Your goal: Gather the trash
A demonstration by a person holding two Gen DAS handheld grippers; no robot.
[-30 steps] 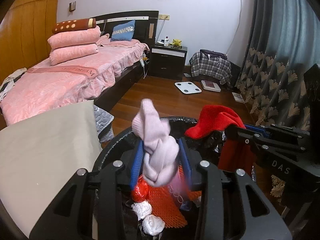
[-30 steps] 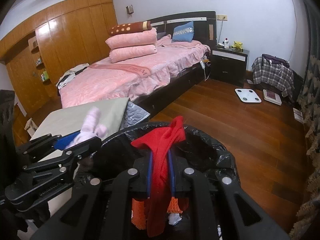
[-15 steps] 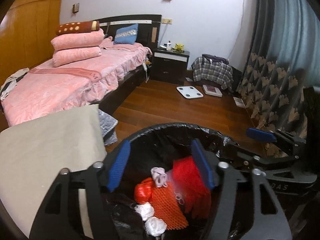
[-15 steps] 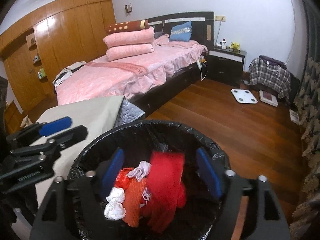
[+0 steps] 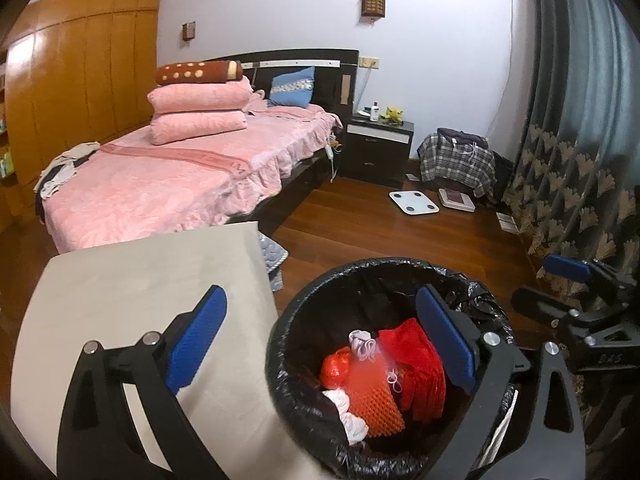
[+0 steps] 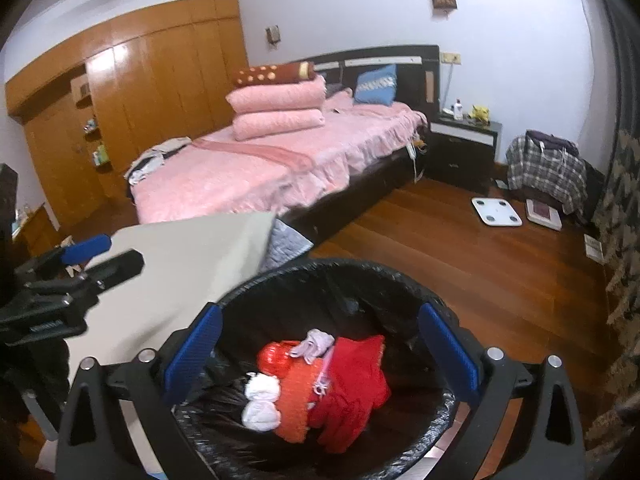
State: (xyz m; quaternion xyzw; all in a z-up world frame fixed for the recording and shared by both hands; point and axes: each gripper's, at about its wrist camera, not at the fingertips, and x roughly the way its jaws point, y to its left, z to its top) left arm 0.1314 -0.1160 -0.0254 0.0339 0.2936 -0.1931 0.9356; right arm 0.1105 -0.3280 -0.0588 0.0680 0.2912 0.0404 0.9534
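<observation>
Bedroom floor of dark wood fills the background, with a pink bed (image 5: 160, 176) at upper left. Both grippers hang above the bin (image 6: 280, 280) at the bottom of the frame. The left gripper (image 5: 320, 340) and the right gripper (image 6: 320, 352) have just been opening; their jaws stand wide, with nothing between them. The red cloth (image 6: 352, 388) and the pale sock (image 6: 316, 342) lie inside the bin on other trash. The cloth's long axis runs from upper right to lower left.

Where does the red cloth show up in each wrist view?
Left wrist: red cloth in the bin, lower centre-right, right of the orange mesh.
Right wrist: red cloth in the bin, lower centre.
Shared landmark: white scale on the floor.
</observation>
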